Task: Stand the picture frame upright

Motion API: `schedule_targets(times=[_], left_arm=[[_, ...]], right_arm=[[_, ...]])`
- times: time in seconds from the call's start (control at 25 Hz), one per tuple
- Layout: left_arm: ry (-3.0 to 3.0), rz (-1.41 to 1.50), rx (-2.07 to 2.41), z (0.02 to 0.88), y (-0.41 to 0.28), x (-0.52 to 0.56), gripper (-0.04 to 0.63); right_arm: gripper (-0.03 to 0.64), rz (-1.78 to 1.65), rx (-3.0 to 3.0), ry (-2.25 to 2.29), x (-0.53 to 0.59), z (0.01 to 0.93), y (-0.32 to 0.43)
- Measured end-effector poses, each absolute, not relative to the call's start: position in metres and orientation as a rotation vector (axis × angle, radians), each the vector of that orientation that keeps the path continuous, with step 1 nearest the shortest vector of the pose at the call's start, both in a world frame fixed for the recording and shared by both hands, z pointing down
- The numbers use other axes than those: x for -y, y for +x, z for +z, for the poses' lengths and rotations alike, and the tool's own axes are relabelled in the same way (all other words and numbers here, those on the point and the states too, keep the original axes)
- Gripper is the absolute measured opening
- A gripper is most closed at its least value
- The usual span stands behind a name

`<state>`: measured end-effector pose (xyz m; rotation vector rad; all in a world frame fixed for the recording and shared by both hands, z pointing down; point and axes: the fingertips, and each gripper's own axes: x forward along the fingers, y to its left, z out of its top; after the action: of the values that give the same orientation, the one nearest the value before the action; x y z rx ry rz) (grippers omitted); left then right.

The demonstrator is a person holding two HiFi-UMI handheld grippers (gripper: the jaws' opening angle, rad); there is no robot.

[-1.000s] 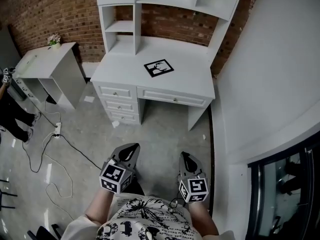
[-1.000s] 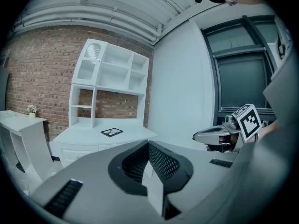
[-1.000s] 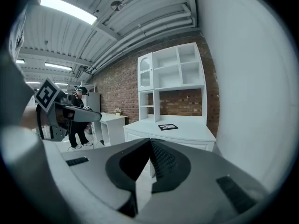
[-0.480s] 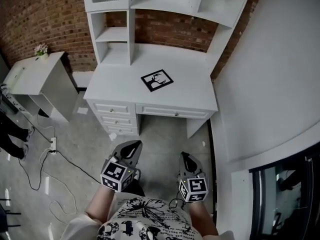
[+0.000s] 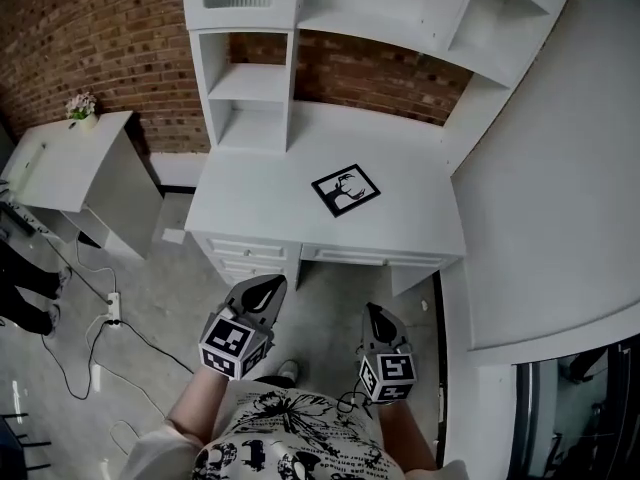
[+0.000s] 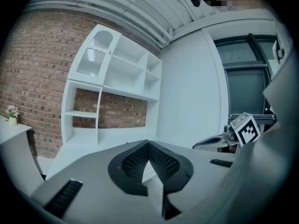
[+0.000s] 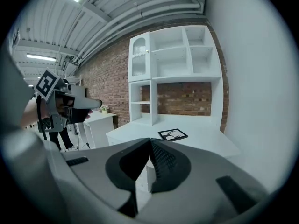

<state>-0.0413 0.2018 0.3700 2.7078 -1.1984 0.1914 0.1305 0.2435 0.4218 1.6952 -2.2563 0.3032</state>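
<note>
My left claw and right claw are both clenched empty, short of the white desk. The picture frame lies flat near the desk's middle; closed tips may just shove it sliding instead of lifting.

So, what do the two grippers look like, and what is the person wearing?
The left gripper and the right gripper are grey, with dark ribbed jaws narrowing to a point. Each carries a cube of black-and-white square markers. The person wears a white shirt with black print.
</note>
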Motion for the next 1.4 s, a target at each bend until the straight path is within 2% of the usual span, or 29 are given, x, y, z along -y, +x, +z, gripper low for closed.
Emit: schedule_targets(times=[0.24,0.56,1.08,1.4], left_arm=[[2.655,0.214,1.210,0.393,-0.070,-0.160,0.008],[2.589,0.253,1.238,0.425,-0.076,-0.115,0.006],[2.529,0.297,1.335,0.423,-0.023,0.043,0.007],[2.464,0.313,1.344,0.438,0.003,0.108,0.006]], right_arm=[[0.006,0.335,2.203,1.678,-0.199,0.438,0.112],[0.008,0.390,2.193,1.644,-0.134,0.459,0.116],[0.008,0.432,2.249,1.594,0.041,0.461,0.183],[0.008,0.572,2.242,1.531,0.101,0.489,0.201]])
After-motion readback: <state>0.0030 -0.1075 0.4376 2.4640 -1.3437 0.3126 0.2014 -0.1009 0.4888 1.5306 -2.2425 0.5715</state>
